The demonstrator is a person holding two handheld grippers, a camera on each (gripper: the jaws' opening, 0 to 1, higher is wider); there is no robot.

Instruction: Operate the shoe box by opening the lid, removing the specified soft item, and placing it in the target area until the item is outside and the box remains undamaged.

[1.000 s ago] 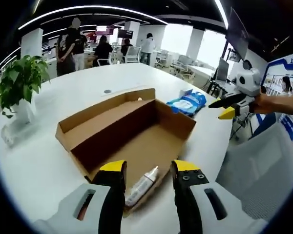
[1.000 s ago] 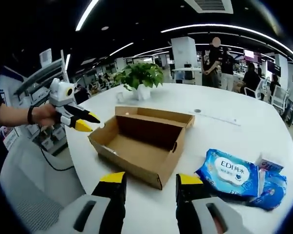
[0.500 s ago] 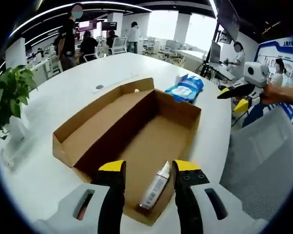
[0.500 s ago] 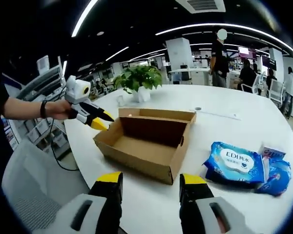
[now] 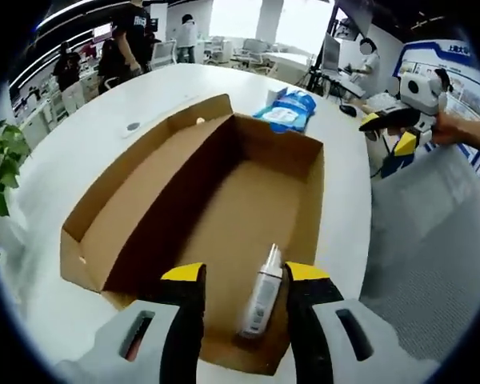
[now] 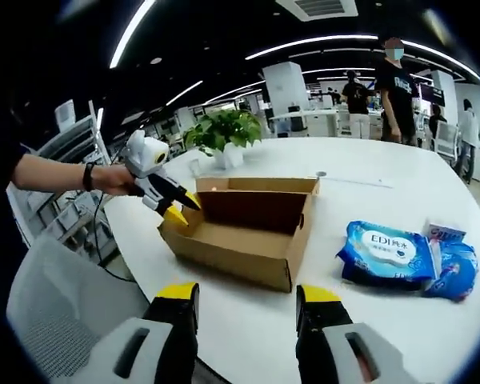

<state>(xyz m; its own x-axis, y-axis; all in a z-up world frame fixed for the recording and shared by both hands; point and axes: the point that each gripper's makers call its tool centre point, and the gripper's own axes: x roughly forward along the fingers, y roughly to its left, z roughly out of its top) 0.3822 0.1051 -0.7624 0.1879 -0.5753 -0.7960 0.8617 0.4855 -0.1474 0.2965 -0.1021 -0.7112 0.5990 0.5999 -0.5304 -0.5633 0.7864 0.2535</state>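
Observation:
The cardboard shoe box (image 5: 224,200) stands open on the white table, its lid (image 5: 136,200) folded out flat to the left. A white tube (image 5: 260,292) lies on the box floor at the near end, just ahead of my left gripper (image 5: 245,276), which is open above it. In the right gripper view the box (image 6: 248,232) sits mid-table, and the left gripper (image 6: 174,206), held by a hand, hovers over the box's left end. My right gripper (image 6: 250,294) is open and empty, short of the box; it is also at the table edge (image 5: 394,130).
Blue wet-wipe packs (image 6: 388,252) lie on the table right of the box, beyond it in the left gripper view (image 5: 286,110). A potted plant (image 6: 224,128) stands behind the box. A grey chair (image 6: 56,296) is at the table edge. People stand in the background.
My left gripper has moved forward and down over the box's near end, so the tube now lies between its jaws in the view. The right gripper has barely moved.

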